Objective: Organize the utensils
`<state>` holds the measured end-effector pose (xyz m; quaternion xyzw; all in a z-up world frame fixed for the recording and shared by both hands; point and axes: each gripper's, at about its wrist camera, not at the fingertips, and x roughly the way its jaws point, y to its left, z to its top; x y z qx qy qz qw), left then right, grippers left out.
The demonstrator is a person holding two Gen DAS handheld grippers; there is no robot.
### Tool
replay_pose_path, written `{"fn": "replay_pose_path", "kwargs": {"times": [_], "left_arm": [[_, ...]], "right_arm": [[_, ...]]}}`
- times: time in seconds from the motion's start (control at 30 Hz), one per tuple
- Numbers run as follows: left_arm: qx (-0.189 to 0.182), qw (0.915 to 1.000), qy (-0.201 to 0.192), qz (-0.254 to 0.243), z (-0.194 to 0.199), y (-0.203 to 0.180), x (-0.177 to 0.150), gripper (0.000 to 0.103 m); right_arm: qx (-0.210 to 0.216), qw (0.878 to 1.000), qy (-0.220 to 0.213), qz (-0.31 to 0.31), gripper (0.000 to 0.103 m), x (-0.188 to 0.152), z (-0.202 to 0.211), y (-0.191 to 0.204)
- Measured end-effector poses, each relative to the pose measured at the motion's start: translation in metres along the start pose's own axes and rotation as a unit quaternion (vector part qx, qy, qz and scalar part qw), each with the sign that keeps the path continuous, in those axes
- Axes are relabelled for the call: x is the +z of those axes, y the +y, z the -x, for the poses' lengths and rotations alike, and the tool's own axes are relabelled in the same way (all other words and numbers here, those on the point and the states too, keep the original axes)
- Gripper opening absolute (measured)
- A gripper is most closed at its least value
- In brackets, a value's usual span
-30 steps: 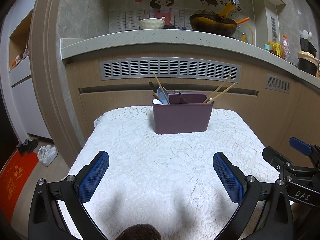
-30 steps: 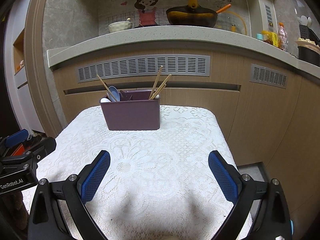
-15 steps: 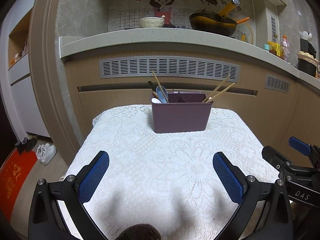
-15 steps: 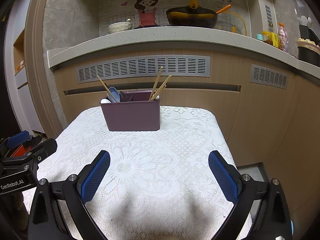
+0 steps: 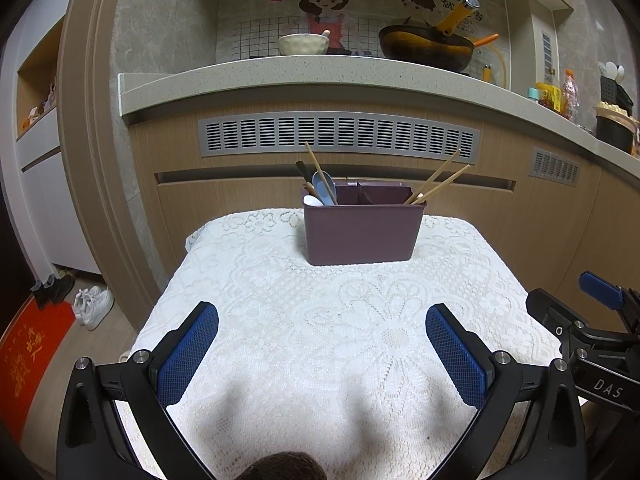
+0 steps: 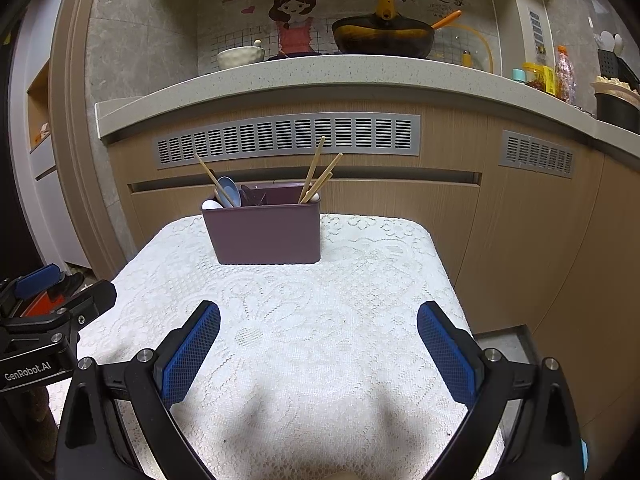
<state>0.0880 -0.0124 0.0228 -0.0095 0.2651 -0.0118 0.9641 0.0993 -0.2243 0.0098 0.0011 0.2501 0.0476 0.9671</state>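
I hold left gripper [image 5: 322, 346] and right gripper [image 6: 319, 344] wide, empty, clear of the utensil caddy [image 5: 362, 226] on the tabletop [image 5: 320, 320]; utensils appear sorted.

The left gripper [image 5: 322, 350] hangs over the near part of a white lace tablecloth [image 5: 280, 320] with its blue-padded fingers [image 5: 188, 354] spread wide and nothing between them. At the far end of the cloth stands a purple utensil holder [image 5: 362, 230], divided into compartments. Its left compartment holds a blue spoon [image 5: 323, 186], a white spoon [image 5: 313, 200] and a chopstick [image 5: 318, 170]; two wooden chopsticks [image 5: 438, 182] lean out of the right one. The right gripper [image 5: 592, 328] shows at the right edge, its jaw state unclear.
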Motion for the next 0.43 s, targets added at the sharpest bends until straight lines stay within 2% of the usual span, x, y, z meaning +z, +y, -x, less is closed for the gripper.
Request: {"fn": "replay_pose_path", "kwargs": {"times": [0.43], "left_arm": [[0.007,1.0,0.0,-0.002,0.0007,-0.0012,-0.0028,0.103]], "right_arm": [[-0.001,1.0,-0.001,-0.004,0.101,0.0013,-0.001,-0.0032]]}}
